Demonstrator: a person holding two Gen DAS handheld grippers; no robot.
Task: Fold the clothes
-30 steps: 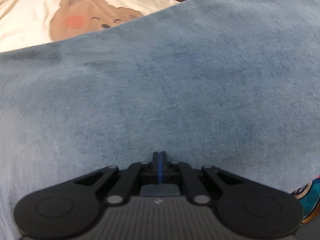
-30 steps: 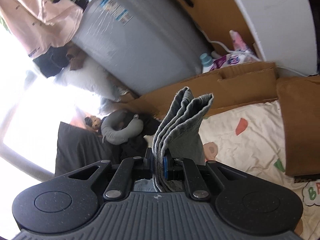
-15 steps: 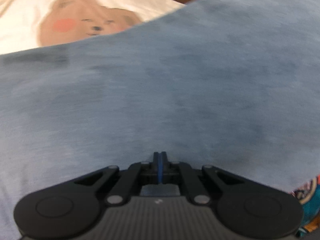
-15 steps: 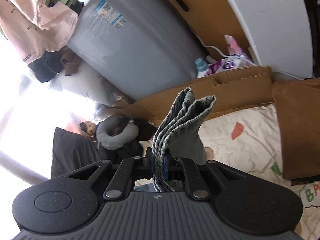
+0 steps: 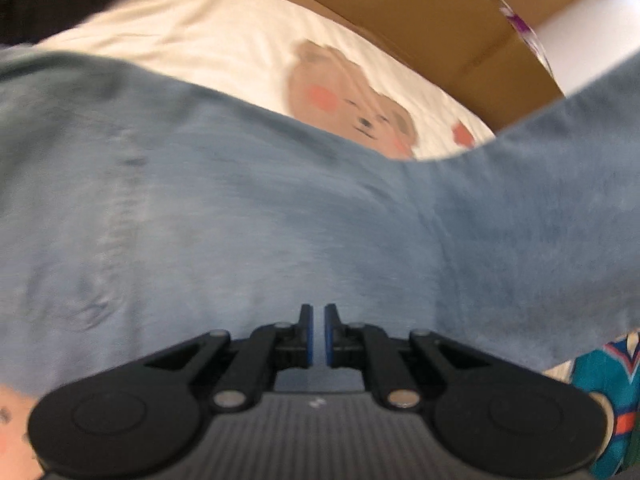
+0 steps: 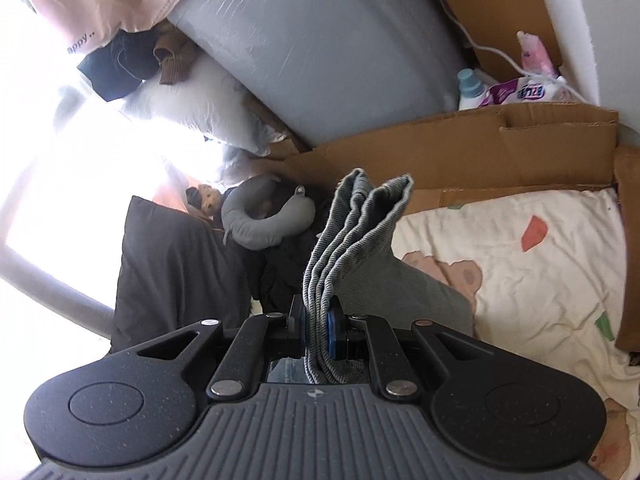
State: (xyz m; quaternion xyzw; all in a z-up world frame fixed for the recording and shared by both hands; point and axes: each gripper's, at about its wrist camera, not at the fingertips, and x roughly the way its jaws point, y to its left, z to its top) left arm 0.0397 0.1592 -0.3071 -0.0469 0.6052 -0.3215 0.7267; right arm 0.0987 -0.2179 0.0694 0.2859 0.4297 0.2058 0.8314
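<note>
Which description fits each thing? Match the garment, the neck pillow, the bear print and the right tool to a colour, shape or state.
Things:
1. garment
2. neck pillow
3. bear print
4. right tool

Descriptions:
a. brown with pink cheeks
b. shut on the garment
c. blue
d. U-shaped

Pairs: 1-c, 2-d, 3-a, 4-b

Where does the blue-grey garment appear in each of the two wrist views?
Left wrist: blue-grey garment spreads across the middle, beyond the left claw.
Right wrist: bunched upright at centre, pinched in the right claw.
Shared landmark: the bear-print sheet.
</note>
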